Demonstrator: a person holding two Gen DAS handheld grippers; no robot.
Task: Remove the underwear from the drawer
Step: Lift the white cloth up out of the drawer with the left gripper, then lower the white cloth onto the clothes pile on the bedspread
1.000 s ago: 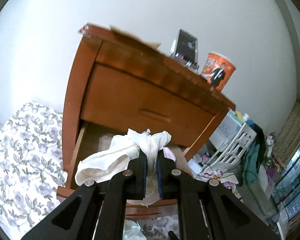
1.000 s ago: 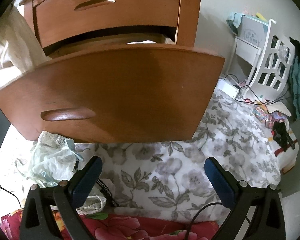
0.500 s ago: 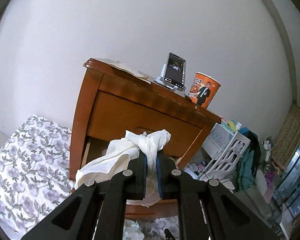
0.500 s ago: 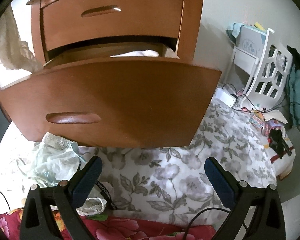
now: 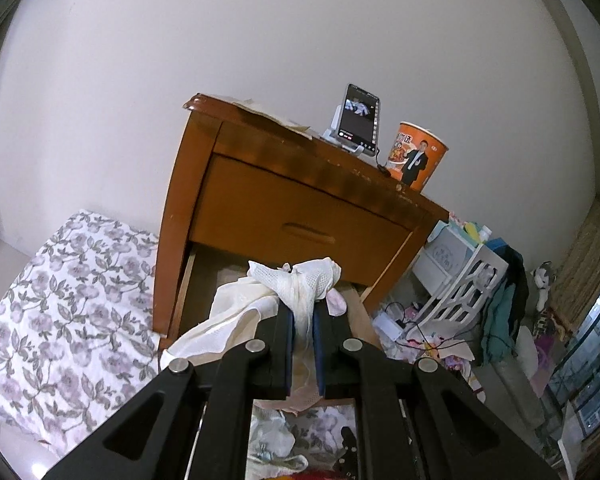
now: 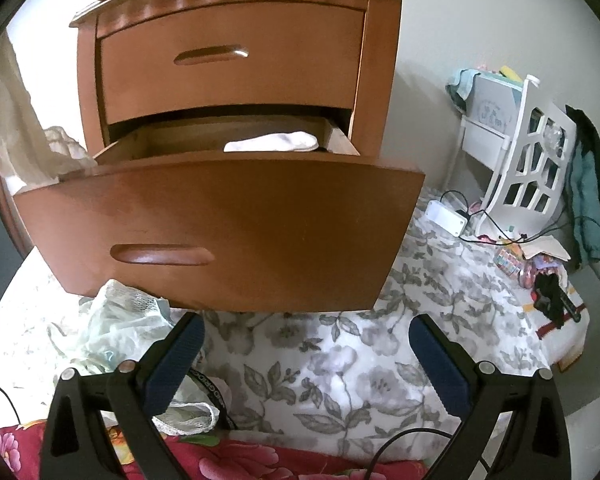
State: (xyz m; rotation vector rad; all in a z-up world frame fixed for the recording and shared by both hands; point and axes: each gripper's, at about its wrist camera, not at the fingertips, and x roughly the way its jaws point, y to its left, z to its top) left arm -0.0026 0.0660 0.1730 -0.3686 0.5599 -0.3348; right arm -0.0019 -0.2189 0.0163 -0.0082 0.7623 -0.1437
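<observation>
The left gripper [image 5: 303, 334] sat clamped on cream underwear [image 5: 296, 284] — its tail hung below the fingers. The right gripper [image 6: 306, 364] gaped empty before the drawer [image 6: 220, 224]. Best lift clear, grip firm.

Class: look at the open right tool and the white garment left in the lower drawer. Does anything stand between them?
Yes. The drawer front stands between the right tool and the white garment, which lies behind and above it.

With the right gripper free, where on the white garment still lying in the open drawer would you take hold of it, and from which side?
Grip the white garment on its raised, rounded hump, coming from above and over the drawer front. It lies low against the right inner wall, so only its top shows over the front. The right gripper is open, so it could probably pinch that fold.
</observation>
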